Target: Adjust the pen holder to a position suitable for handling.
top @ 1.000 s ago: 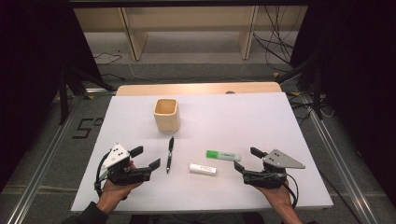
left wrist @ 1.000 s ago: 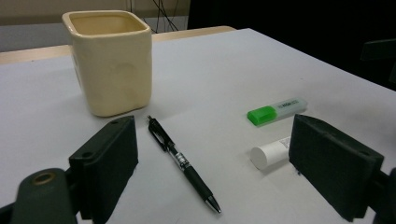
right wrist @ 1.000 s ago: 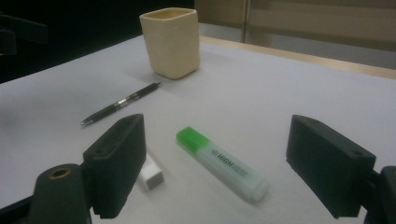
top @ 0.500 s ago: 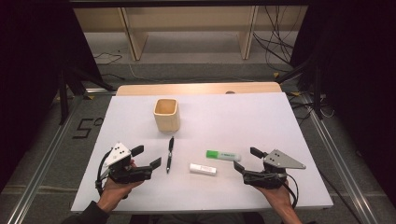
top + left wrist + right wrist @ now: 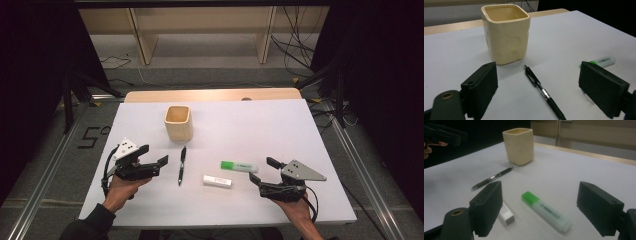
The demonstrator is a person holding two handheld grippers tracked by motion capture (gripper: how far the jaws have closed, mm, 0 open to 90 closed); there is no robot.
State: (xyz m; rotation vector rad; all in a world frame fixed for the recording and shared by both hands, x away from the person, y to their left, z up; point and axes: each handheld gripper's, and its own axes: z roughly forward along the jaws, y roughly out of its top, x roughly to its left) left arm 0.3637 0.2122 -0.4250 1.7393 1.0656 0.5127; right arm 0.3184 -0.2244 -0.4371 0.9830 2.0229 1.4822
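the white counter carries a cream cup standing upright toward the far side. the left tongs are released, jaws wide, just left of the black pen. the right tongs are also released and hold nothing, near the green highlighter. a white eraser lies just in front of the highlighter.

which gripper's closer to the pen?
Left. The left gripper sits just left of the pen, jaws open; the right gripper is farther right, past the highlighter.
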